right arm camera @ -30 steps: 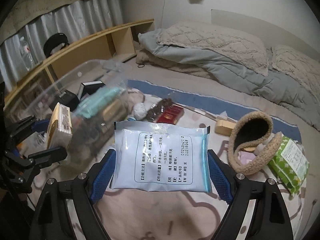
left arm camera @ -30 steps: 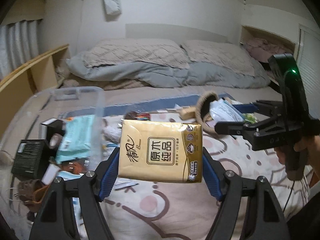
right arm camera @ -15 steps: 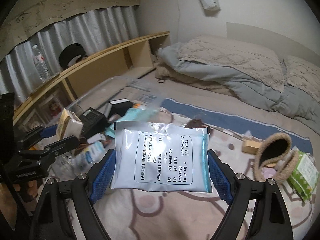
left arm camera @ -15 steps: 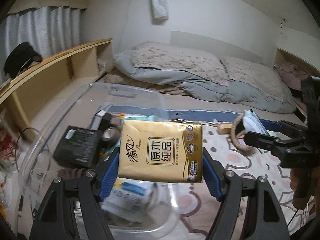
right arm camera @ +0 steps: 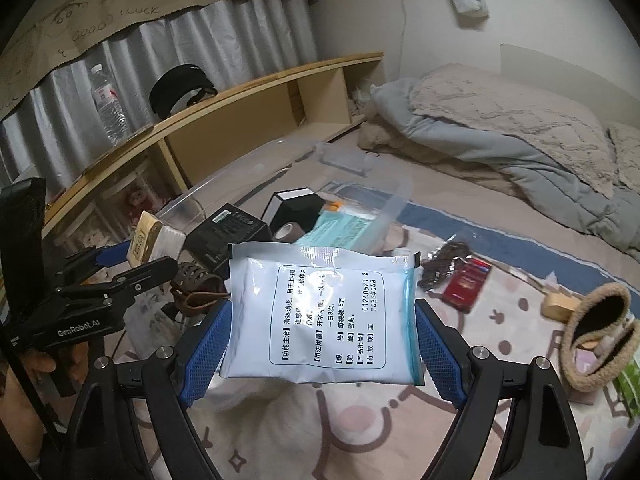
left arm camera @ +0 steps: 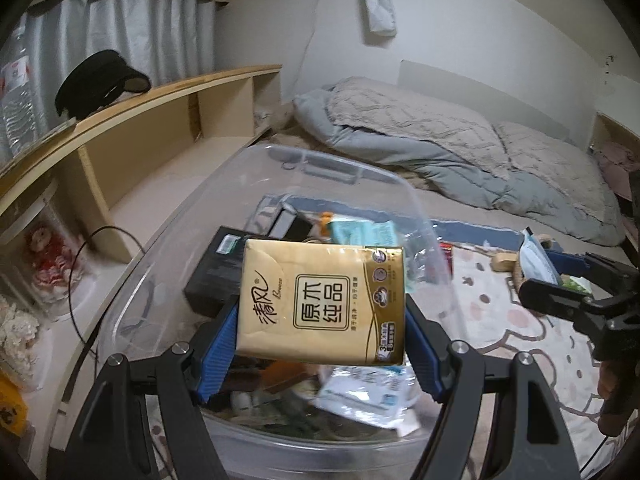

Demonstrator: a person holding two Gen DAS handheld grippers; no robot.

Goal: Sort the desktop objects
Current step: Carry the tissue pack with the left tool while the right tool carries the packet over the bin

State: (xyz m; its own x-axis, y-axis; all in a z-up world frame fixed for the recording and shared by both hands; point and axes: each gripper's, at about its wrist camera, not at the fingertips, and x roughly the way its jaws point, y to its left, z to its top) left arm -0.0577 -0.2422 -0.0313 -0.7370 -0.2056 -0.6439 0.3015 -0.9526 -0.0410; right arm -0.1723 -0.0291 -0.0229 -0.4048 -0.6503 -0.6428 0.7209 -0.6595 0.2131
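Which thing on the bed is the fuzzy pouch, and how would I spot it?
Find the patterned bed sheet in the right wrist view, then go to its right edge, beyond the red packet. The fuzzy pouch lies beside a small wooden block. It alone is tan and woolly, with a dark open mouth.

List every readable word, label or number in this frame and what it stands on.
"清风 Breeze 原木纯品": gold tissue pack, held by the left gripper.
"功能主治", "一日3次", "每袋装15克": white sachet, held by the right gripper.
"GenRobot.AI": left gripper body.
"GOOD LUCK": paper strip above the curtain.
Black box label: too small.
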